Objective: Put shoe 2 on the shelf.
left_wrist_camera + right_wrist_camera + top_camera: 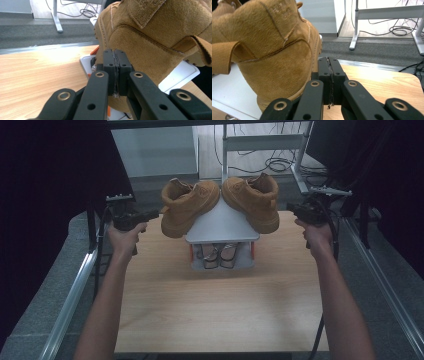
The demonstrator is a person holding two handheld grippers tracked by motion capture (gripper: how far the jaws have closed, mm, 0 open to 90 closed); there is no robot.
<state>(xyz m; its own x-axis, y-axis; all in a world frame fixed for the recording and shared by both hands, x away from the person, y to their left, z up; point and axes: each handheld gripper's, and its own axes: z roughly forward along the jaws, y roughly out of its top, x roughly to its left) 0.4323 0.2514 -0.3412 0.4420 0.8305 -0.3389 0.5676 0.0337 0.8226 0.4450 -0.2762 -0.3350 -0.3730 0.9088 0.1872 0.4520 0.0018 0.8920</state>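
Tan suede boots sit toe to toe on the top shelf of a small white shoe rack (222, 227) on the wooden table (220, 310): the left boot (186, 206) and the right boot (252, 200), heels overhanging the rack's sides. A pair of sandals (220, 256) lies on the lower shelf. Left gripper (115, 56) is closed with nothing between its pads, just beside the left boot's heel. Right gripper (329, 63) is likewise closed and empty, beside the right boot's heel.
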